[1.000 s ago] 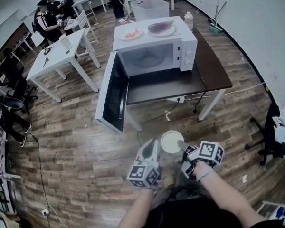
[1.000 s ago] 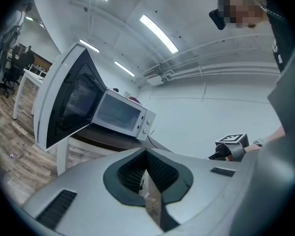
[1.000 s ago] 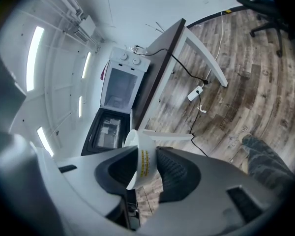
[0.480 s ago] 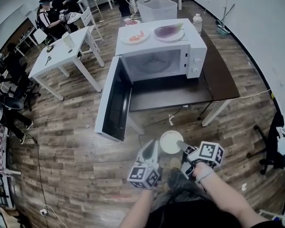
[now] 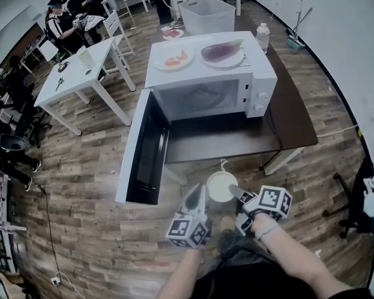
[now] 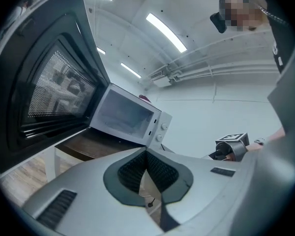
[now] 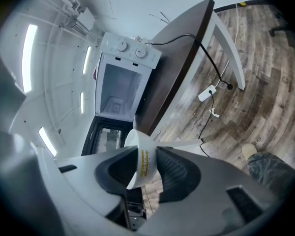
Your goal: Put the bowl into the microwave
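A white bowl [image 5: 219, 184] hangs low in front of me, its rim pinched by my right gripper [image 5: 232, 190]. In the right gripper view the bowl's wall [image 7: 140, 159] stands on edge between the two pads of that gripper [image 7: 145, 163]. My left gripper [image 5: 196, 195] is just left of the bowl, apart from it. Its pads meet at the tip with nothing between them [image 6: 146, 154]. Ahead on a dark table [image 5: 293, 114] stands the white microwave [image 5: 209, 86]. Its door [image 5: 140, 148] is swung wide open to the left and the cavity [image 7: 119, 90] looks bare.
Two plates lie on the microwave's top: one with red food [image 5: 174, 59], one with an eggplant [image 5: 223, 52]. A bottle [image 5: 262, 37] and a plastic bin [image 5: 206, 14] stand behind. A cable and power strip [image 7: 210, 91] lie on the wooden floor. White tables and seated people are far left.
Both grippers and the bowl have moved toward the microwave, which now sits larger and nearer in the head view. The grip on the bowl is unchanged.
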Demonstrator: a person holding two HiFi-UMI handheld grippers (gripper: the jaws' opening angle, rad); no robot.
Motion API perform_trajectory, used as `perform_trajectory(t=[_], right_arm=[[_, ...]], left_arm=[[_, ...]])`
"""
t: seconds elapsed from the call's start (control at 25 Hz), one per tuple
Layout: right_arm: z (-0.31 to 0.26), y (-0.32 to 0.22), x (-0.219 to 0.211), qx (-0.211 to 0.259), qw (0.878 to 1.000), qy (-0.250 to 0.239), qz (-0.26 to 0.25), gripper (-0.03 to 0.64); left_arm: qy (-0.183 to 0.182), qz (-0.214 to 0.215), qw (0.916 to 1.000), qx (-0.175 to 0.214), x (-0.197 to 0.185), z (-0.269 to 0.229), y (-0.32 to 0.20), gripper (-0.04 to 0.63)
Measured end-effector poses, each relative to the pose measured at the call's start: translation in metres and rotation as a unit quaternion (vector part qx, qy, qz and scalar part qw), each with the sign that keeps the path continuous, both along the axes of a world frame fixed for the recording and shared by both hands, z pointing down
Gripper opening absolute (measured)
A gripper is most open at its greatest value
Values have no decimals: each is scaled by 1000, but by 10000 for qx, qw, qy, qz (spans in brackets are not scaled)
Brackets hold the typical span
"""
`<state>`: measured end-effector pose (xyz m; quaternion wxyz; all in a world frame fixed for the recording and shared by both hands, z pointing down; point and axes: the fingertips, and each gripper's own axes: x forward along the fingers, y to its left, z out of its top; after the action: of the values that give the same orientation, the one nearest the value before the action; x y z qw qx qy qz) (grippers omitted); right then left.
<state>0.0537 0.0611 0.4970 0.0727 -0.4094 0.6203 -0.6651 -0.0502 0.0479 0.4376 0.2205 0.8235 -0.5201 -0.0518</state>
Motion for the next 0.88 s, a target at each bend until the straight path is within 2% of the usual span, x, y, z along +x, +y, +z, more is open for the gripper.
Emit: perform_trajectory(t=[0.24, 0.44, 0.88], right_arm=[[-2, -37, 3, 14, 10000, -40, -74, 118], [2, -48, 6, 62, 9998, 76, -158, 117], [7, -79, 1, 115, 9997, 7, -207, 117]], left_arm=[[-19, -90, 10000, 22, 4, 0, -35, 0], [-17, -176, 9998, -56, 2, 8, -40, 0], [2, -252, 9997, -40, -3, 15, -58, 0]])
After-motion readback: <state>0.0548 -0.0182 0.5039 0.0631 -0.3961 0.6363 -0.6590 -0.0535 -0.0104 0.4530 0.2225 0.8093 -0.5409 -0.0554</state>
